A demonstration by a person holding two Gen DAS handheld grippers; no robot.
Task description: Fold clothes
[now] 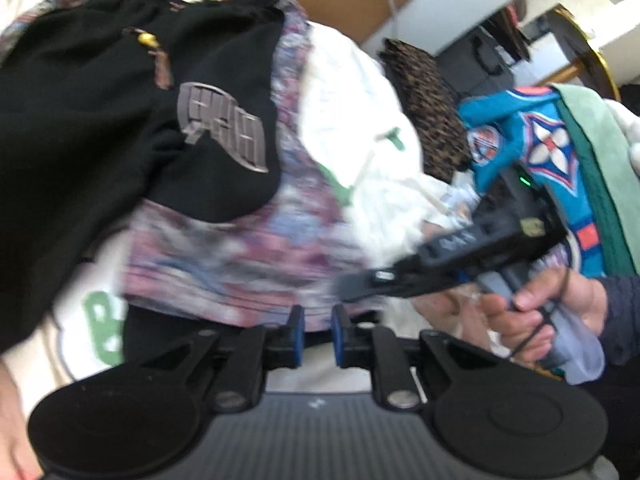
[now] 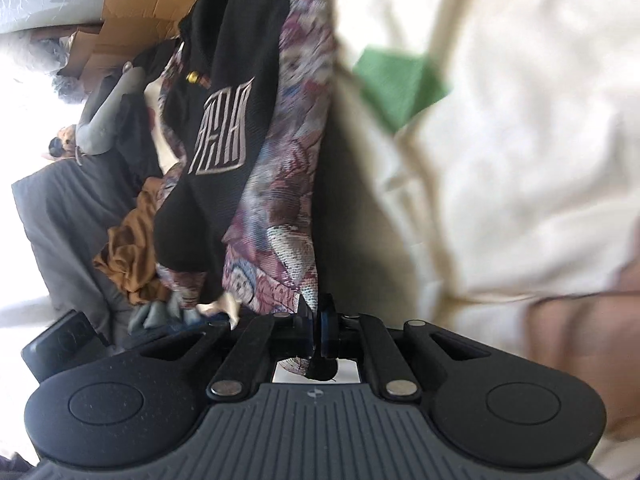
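step: lifting patterned garment (image 1: pixel 240 248) from the pile | left tongs (image 1: pixel 318 332): narrowly parted, empty, just beside its hem | right tongs (image 2: pixel 318 334): pinched on patterned cloth | advice: left grips hem, then spread apart evenly, shedding black hoodie (image 1: pixel 120 100)

You have a heap of crumpled, unfolded clothes here. Take the black garment (image 1: pixel 80 128) with its grey block-letter emblem as your landmark: it lies on top. Under it and spreading out to its right is the purple-and-blue patterned fabric (image 1: pixel 248 248). Right of that sits the cream garment (image 1: pixel 360 120) with green markings. In your right wrist view, brown cloth (image 2: pixel 128 256) bunches left of the black garment (image 2: pixel 224 152).
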